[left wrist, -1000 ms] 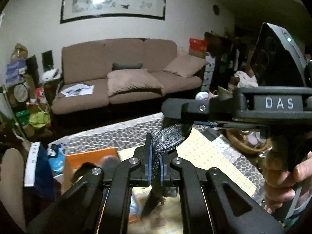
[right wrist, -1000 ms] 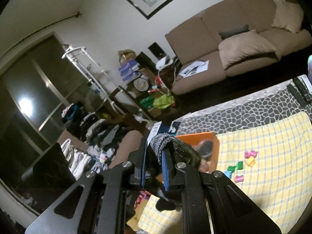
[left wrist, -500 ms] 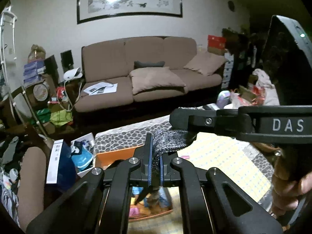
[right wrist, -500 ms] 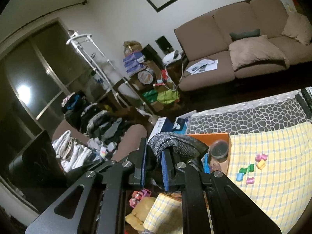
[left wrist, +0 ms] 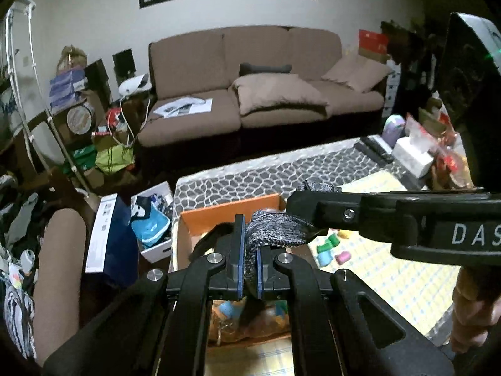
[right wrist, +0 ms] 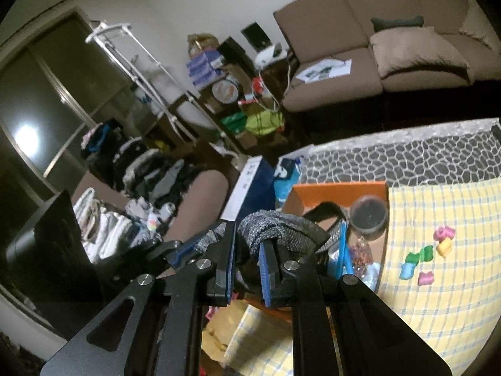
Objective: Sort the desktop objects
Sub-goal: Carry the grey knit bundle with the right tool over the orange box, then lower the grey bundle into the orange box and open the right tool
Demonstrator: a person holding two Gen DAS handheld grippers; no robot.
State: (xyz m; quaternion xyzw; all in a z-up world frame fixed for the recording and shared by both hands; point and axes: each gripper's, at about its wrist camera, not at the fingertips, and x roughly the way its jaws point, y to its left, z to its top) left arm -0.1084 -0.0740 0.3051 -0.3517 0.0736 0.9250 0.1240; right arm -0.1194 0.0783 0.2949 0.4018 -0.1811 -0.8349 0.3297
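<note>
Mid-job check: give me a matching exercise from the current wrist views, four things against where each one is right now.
Things:
1. grey knitted cloth
2. orange box
3. small coloured toys
4. printed papers

Places:
a. on the yellow checked cloth
b. on a sofa seat
c. pinched by the left gripper and the right gripper
d. beside the yellow checked cloth, on the table

Pairs: 1-c, 2-d, 3-a, 4-b

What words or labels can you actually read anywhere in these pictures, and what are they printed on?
"DAS": raised letters on the black body of the right gripper, cut off at the picture's edge.
Blue-and-white box beside the table: print too small to read.
Papers on the sofa: blurred, unreadable.
</note>
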